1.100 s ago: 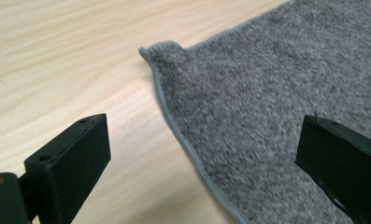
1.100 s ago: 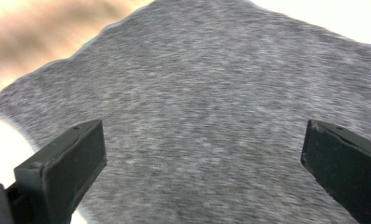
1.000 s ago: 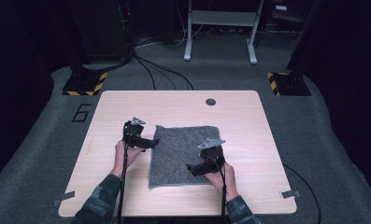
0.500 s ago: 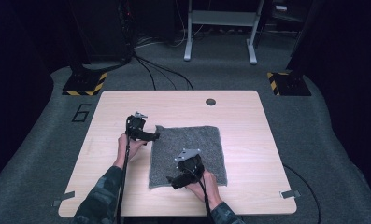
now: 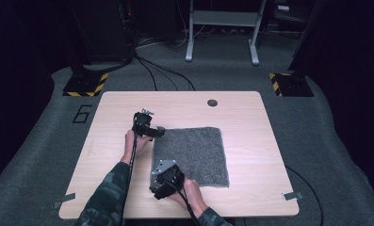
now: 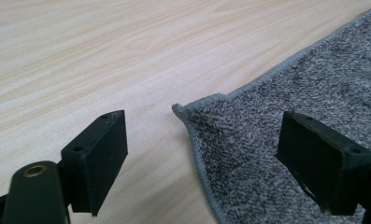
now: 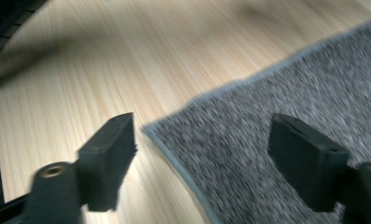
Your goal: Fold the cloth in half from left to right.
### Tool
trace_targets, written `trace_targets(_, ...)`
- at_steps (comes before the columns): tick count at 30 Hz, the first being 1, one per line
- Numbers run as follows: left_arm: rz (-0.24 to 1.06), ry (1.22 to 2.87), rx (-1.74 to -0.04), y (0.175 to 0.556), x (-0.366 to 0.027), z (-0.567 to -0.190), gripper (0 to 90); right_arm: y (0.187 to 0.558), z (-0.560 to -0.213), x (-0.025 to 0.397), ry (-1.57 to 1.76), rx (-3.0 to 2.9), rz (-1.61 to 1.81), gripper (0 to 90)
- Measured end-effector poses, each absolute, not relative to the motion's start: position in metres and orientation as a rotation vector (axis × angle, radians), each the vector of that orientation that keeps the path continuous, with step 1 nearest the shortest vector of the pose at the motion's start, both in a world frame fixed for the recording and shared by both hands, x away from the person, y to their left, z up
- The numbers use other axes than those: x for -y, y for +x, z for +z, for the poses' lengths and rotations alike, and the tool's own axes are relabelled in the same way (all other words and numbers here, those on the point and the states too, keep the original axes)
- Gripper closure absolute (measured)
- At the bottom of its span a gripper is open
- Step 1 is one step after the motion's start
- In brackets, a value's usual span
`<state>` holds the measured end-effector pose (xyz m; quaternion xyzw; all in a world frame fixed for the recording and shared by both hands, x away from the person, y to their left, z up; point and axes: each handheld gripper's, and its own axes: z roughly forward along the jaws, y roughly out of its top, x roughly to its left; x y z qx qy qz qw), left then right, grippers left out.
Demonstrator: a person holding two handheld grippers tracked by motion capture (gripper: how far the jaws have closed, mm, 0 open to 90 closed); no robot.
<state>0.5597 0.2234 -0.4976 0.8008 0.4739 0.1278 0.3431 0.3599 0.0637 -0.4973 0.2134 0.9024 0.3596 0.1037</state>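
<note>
Flat, grey cloth point(image 5: 190, 154) square to table point(image 5: 250, 117), long axis front-to-back.

Grey towel point(image 5: 190, 155) flat on table point(image 5: 250, 117)

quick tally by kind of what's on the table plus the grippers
grey cloth: 1
grippers: 2, the left gripper and the right gripper
dark round table hole: 1
total: 4
</note>
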Motion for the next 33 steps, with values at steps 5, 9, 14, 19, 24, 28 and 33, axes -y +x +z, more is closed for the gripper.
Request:
trace_targets(5,0.342,2.064,-1.263,0.566,-0.222,-0.5,24.5,0.355,-0.502,-0.08,0.611,-2.668,1.036,46.0)
trace_targets(9,0.357,2.089,-1.262,0.569,-0.22,-0.503,35.0,0.355,-0.507,-0.085,0.612,-2.68,1.008,55.8)
trace_targets(14,0.36,2.109,-1.262,0.57,-0.215,-0.508,48.4,0.356,-0.512,-0.087,0.644,-2.687,0.975,66.8)
trace_targets(19,0.386,2.142,-1.221,0.568,-0.211,-0.508,65.8,0.357,-0.513,-0.085,0.674,-2.683,1.0,81.9)
trace_targets(24,0.411,2.149,-1.208,0.566,-0.209,-0.509,83.8,0.356,-0.513,-0.083,0.688,-2.678,1.001,86.7)
trace_targets(28,0.421,2.164,-1.205,0.566,-0.206,-0.507,86.0,0.355,-0.513,-0.08,0.697,-2.673,1.043,87.1)
trace_targets(33,0.447,2.172,-1.194,0.565,-0.202,-0.494,86.3,0.354,-0.502,-0.073,0.728,-2.619,1.145,87.3)
